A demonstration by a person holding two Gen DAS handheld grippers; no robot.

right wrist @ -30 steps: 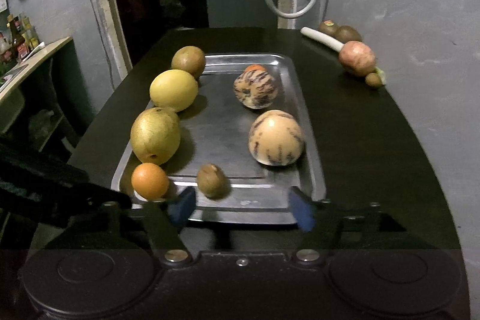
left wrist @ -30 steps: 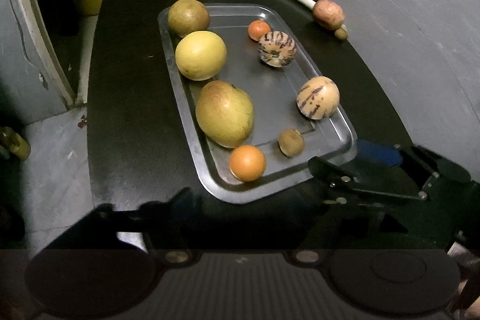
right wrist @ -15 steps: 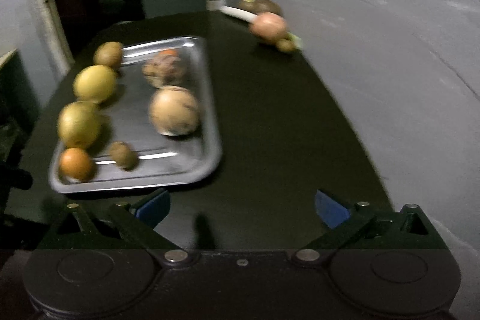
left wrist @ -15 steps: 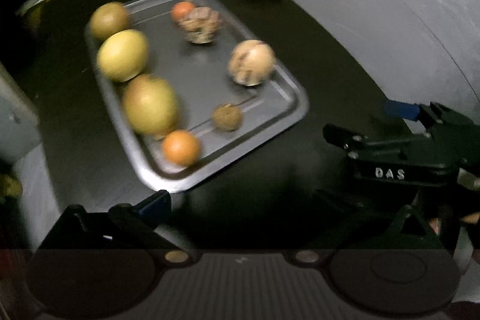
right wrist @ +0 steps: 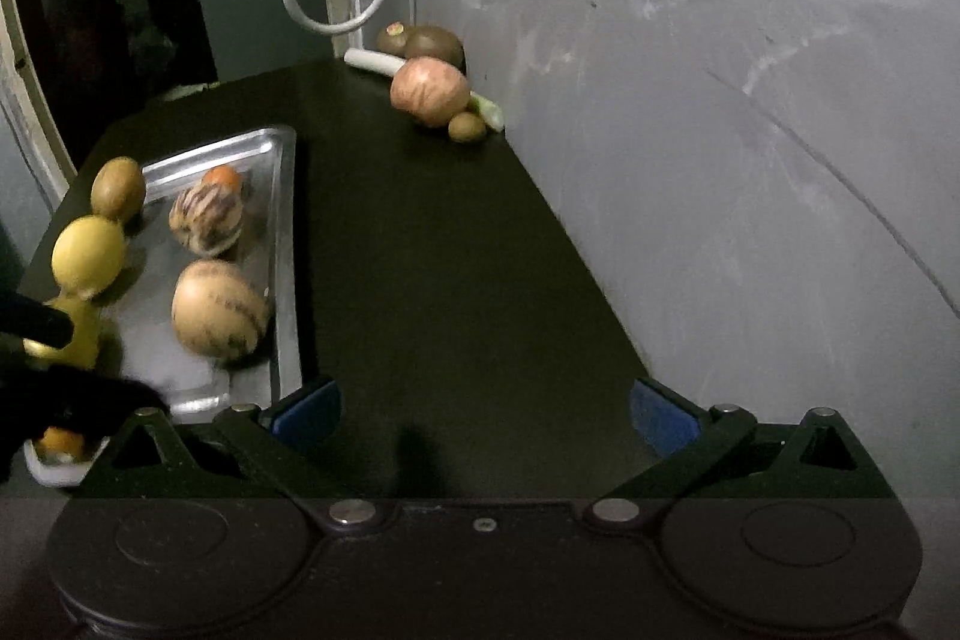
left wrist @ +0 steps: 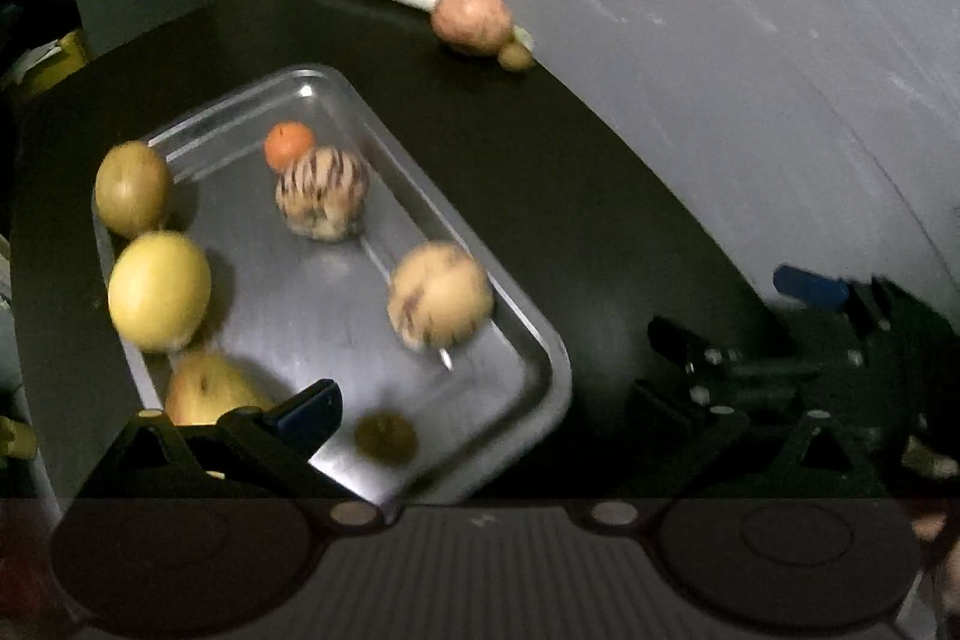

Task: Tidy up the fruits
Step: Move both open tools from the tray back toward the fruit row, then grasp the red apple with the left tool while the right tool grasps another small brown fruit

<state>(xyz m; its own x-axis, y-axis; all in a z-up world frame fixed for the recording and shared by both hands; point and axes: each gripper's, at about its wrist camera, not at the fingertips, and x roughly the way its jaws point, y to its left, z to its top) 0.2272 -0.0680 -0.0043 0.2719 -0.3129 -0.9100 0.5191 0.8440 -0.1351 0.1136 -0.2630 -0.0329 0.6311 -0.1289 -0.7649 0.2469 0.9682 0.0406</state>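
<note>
Both grippers have their jaws wide with nothing in them, right gripper (right wrist: 483,409) over bare desk (right wrist: 432,250). Most fruit sits in the metal tray (left wrist: 522,340) along the desk's left edge; a pinkish fruit (right wrist: 429,91) and kiwis (right wrist: 432,43) are at the far right corner.

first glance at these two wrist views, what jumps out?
The metal tray on the dark table, loaded with fruit: two striped melons mid-tray and a yellow citrus on its left rim. Next, the cluster against the grey wall at the table's far corner, a pinkish apple beside two kiwis. The right gripper hangs open over bare tabletop.
</note>
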